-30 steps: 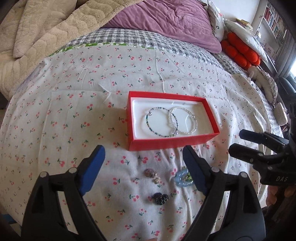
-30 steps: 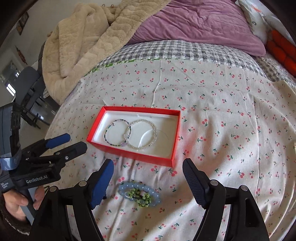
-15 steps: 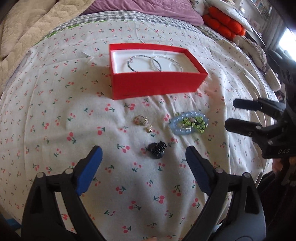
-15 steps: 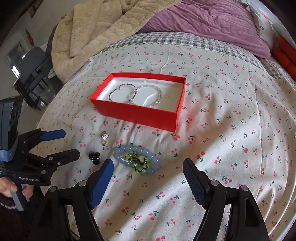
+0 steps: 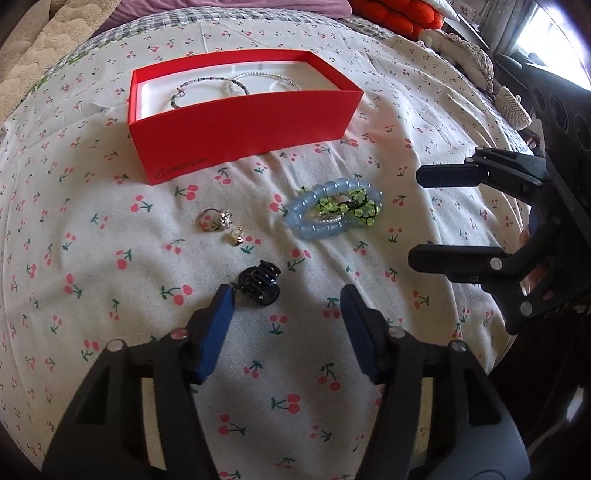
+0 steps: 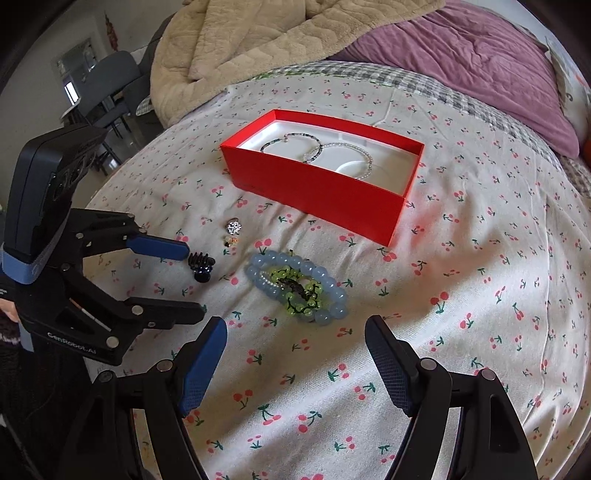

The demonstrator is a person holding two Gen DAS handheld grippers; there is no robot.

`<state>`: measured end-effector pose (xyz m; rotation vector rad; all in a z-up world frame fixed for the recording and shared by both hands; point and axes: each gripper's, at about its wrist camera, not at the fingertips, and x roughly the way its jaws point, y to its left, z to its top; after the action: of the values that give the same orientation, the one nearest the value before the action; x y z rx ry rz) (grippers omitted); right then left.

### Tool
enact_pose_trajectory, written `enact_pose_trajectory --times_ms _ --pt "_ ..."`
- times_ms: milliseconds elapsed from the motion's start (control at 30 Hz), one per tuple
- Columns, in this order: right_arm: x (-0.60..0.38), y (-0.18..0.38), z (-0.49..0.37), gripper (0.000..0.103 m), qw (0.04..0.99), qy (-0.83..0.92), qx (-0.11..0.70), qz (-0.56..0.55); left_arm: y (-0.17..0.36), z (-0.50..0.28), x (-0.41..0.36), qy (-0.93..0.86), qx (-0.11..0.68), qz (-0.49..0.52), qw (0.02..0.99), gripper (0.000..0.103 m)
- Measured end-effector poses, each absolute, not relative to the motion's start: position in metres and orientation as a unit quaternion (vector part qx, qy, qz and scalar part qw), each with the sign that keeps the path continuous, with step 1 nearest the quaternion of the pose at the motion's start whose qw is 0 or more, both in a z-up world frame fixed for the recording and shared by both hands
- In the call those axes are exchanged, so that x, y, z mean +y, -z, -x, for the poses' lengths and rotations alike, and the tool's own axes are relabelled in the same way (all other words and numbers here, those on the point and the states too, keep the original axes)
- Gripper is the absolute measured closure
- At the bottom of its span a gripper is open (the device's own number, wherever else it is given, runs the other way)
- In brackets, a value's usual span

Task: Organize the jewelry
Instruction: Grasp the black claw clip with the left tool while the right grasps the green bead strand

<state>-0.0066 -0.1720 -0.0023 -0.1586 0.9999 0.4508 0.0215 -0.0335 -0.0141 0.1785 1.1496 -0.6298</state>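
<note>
A black claw clip [image 5: 258,286] lies on the cherry-print sheet, just off the tips of my left gripper [image 5: 286,295] and close to its left fingertip. The jaws are closing, and no pad presses on the clip. Beyond it lie a sparkly ring [image 5: 216,219] and a small earring [image 5: 235,236]. A blue bead bracelet [image 6: 325,284] with a green bead bracelet [image 6: 295,295] inside it lies just ahead of my open, empty right gripper [image 6: 295,325]. The red box [image 6: 325,192] holds two thin bracelets [image 6: 291,142].
A beige blanket [image 6: 258,37] and a purple duvet [image 6: 461,55] are piled behind the box. Orange cushions [image 5: 399,14] lie far right. A grey chair [image 6: 107,88] stands off the bed's left side. The bed edge is near both hands.
Both grippers have sunk toward the sheet and pulled back from the box. The left jaws have narrowed, with the black clip now at their tips. The right gripper's opening looks the same.
</note>
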Motion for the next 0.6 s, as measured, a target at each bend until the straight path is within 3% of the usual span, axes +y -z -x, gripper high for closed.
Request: enact_pose_trajectory --times_ms 167,333,600 --pt "-0.163 0.007 0.000 0.027 0.844 -0.231 0.478 0.076 0.020 -0.025 -0.030 0.284 0.536 -0.087 0.790 0.063" --pt "-0.153 0.017 -0.011 0.046 0.836 -0.234 0.489 0.087 0.021 -0.030 -0.025 0.272 0.537 -0.083 0.794 0.079" --pt "-0.147 0.029 -0.027 0.066 0.834 -0.216 0.499 0.093 0.018 -0.033 -0.016 0.256 0.538 -0.075 0.800 0.079"
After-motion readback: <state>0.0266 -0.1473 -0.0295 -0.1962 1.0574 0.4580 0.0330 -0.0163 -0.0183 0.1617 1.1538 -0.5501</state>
